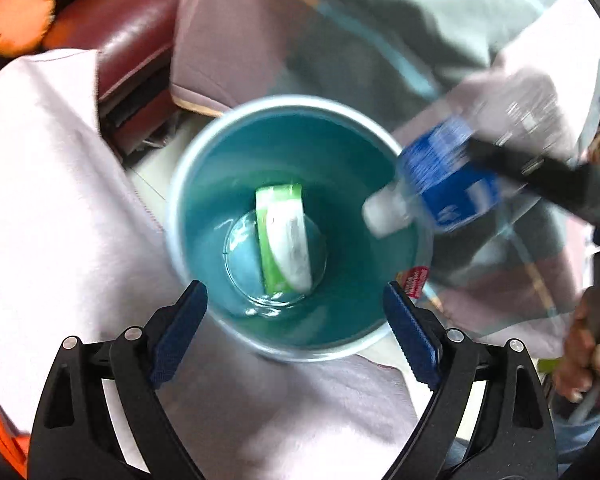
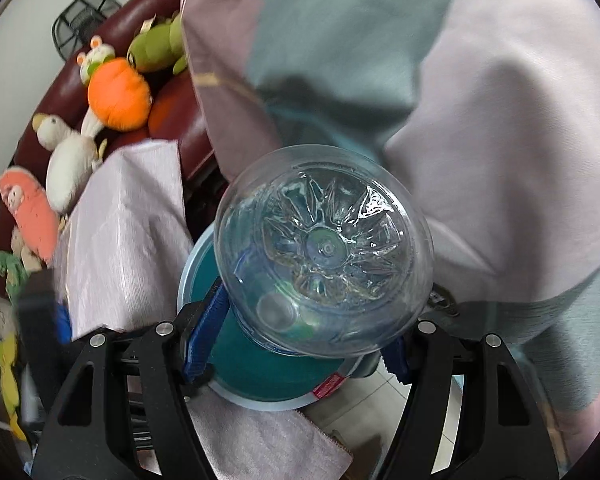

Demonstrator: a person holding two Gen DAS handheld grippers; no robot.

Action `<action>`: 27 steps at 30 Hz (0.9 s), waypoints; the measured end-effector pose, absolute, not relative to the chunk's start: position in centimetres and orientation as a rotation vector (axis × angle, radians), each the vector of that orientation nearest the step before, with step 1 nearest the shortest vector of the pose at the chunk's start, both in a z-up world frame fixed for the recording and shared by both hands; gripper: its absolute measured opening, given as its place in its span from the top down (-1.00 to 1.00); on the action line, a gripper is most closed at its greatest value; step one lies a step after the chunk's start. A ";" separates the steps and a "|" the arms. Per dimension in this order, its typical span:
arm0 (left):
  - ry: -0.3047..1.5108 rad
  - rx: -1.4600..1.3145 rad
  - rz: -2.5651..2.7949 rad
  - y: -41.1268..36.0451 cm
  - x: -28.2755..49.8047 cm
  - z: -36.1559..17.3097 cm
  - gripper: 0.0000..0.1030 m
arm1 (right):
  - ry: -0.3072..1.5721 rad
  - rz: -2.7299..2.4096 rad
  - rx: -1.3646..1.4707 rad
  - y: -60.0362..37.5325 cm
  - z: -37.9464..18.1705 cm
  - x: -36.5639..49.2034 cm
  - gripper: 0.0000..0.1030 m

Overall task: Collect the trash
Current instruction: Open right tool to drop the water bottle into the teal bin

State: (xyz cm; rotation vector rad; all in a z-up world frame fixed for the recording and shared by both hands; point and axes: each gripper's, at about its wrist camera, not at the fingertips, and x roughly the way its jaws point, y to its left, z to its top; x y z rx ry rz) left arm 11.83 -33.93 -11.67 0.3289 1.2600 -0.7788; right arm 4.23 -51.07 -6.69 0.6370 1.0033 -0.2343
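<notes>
Blurred by motion in the left wrist view: clear plastic bottle with blue label and white cap (image 1: pixel 452 172), tilted cap-down over the right rim of the round teal plastic bin (image 1: pixel 296 152), cap just inside the opening. Clamped at the body by the right gripper (image 2: pixel 296 334), blue ribbed pads pressing either side; from its own camera only the bottle's star-ribbed, glassy base (image 2: pixel 324 248) in view, neck and label mostly hidden behind it. Lying slanted at the smooth bin bottom, a flat green-and-white packet (image 1: pixel 284 238), print unreadable. Left gripper (image 1: pixel 296 320) spread wide and empty above the near rim. Small red label (image 1: pixel 414 280) at the bin's edge, partly cut off. Soft pink cloth (image 1: pixel 60 184) draped around the bin. Plush toys (image 2: pixel 116 92) on a dark red leather sofa (image 2: pixel 188 128) beyond.
</notes>
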 end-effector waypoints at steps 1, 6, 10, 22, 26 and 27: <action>1.248 0.313 -0.774 -33.3 11.9 -11.2 -0.76 | 1.019 -0.230 0.627 -50.8 -7.0 4.5 -0.27; 1.219 0.218 -0.748 -30.2 12.3 -9.6 -0.80 | 1.119 -0.218 0.581 -49.0 -9.3 6.2 -0.27; 1.200 0.201 -0.749 -29.6 11.7 -8.8 -0.80 | 1.192 -0.204 0.559 -47.9 -10.9 7.2 -0.28; 1.189 0.133 -0.739 -26.3 11.5 -8.1 -0.80 | 1.253 -0.176 0.530 -45.6 -12.1 9.3 -0.28; 1.163 0.112 -0.744 -25.1 11.1 -6.9 -0.80 | 1.245 -0.186 0.511 -45.0 -11.0 9.3 -0.41; 1.159 0.109 -0.744 -24.9 11.1 -6.7 -0.80 | 1.240 -0.190 0.505 -44.8 -10.6 9.2 -0.43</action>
